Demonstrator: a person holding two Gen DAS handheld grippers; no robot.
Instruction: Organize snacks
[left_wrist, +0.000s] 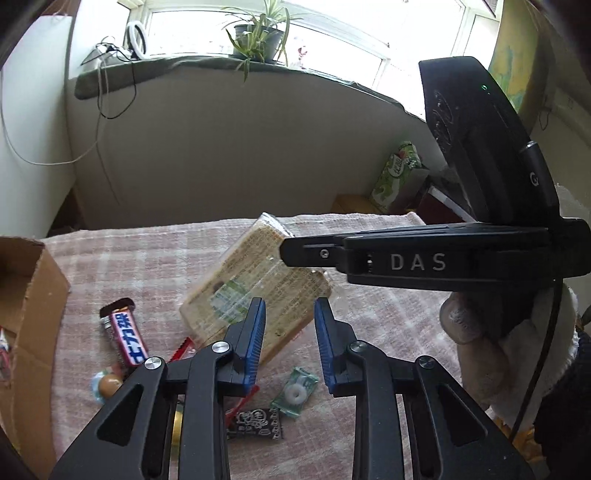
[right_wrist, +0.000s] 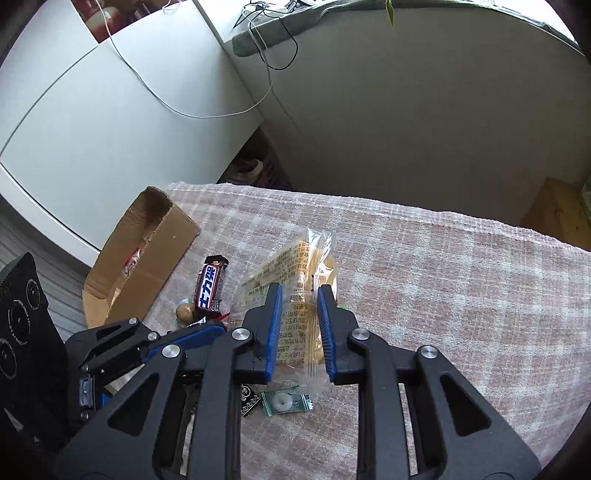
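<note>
Pink-and-white checked towelling covers the desk (right_wrist: 424, 266), a soft nubbly cloth that keeps the snacks from sliding. At its far left corner an open brown cardboard box (right_wrist: 147, 254) lies tipped with its mouth toward the pile, probably so snacks can go straight in; something red-wrapped already shows inside.

Largest of the loose things is a clear crinkly bag of pale sandwich bread (right_wrist: 295, 273), printed with small text, raised off the cloth near the middle of the desk. Both tools grasp it: the right tool (right_wrist: 300, 325) has its blue ribbed pads clenched on the bag's near end, and the left tool (left_wrist: 290, 332) seems to pinch a lower corner of it, though from its own view the pads look slightly apart from the plastic. Two grips suit such a floppy, squashy load.

Under it, toward the near left edge, lie a glossy purple chocolate bar (right_wrist: 210, 291), a flat green packet with a white ring sweet (left_wrist: 295, 397), a small black sachet (left_wrist: 258, 424) and a round brown candy (left_wrist: 109, 384).
</note>
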